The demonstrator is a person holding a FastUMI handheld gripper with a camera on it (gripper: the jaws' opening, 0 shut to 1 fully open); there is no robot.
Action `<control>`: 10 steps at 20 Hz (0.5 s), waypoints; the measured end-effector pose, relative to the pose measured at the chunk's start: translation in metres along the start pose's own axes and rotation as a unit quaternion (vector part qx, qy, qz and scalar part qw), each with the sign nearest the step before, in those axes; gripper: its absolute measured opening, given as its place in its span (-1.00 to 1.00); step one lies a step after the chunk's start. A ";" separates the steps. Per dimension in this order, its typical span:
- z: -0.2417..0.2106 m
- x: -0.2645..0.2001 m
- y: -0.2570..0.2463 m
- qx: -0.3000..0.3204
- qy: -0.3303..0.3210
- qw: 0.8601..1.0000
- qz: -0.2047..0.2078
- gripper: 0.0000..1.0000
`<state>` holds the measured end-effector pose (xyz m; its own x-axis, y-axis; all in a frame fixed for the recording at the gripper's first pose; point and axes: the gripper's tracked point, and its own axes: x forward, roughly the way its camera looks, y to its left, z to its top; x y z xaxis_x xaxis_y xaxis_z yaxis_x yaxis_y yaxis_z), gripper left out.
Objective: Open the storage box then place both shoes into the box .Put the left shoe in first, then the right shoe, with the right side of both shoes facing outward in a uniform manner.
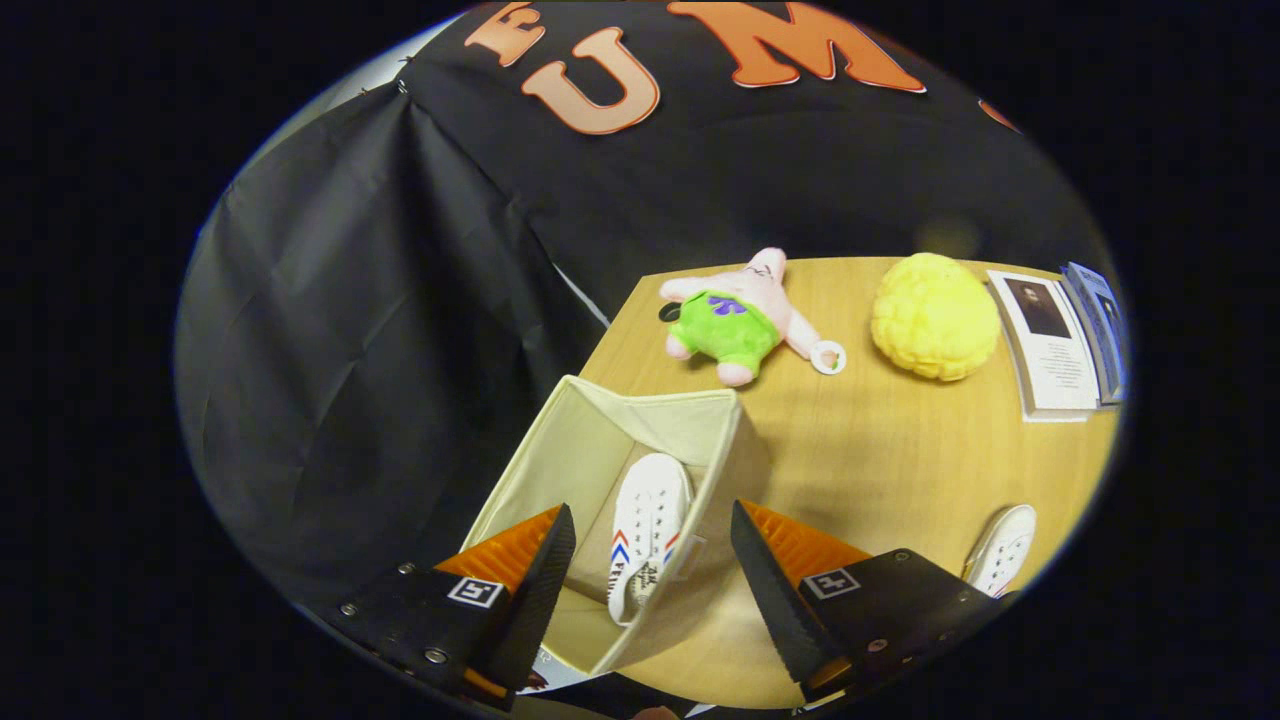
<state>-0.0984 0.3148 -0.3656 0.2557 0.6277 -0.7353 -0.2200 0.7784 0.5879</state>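
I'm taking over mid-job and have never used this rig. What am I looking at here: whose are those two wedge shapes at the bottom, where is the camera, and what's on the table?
There is no robot arm. A person carries a hand-held gripper, and the camera rides on it, looking forward along its two fingers; those are the wedges you see. The lens is a fisheye, so straight edges bend.

The fingers stand open and hold nothing. Between them, seen from above, is an open fabric storage box on a wooden table. One white shoe already lies inside the box. A second white shoe sits on the table, off beyond the right finger.

Farther back on the table are a pink plush toy in green shorts, a yellow bumpy ball and some booklets. Judging by this, one shoe is still to be placed.
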 end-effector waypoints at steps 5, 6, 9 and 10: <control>-0.008 -0.056 -0.079 0.004 -0.032 0.998 -0.061 0.94; -0.015 -0.066 -0.095 0.003 -0.033 0.997 -0.076 0.94; -0.039 -0.092 -0.142 0.014 -0.028 0.993 -0.111 0.96; -0.049 -0.099 -0.160 0.021 -0.027 0.991 -0.127 0.97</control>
<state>-0.1345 0.1279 -0.4033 0.3481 0.4110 -0.8425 -0.1028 0.9101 0.4015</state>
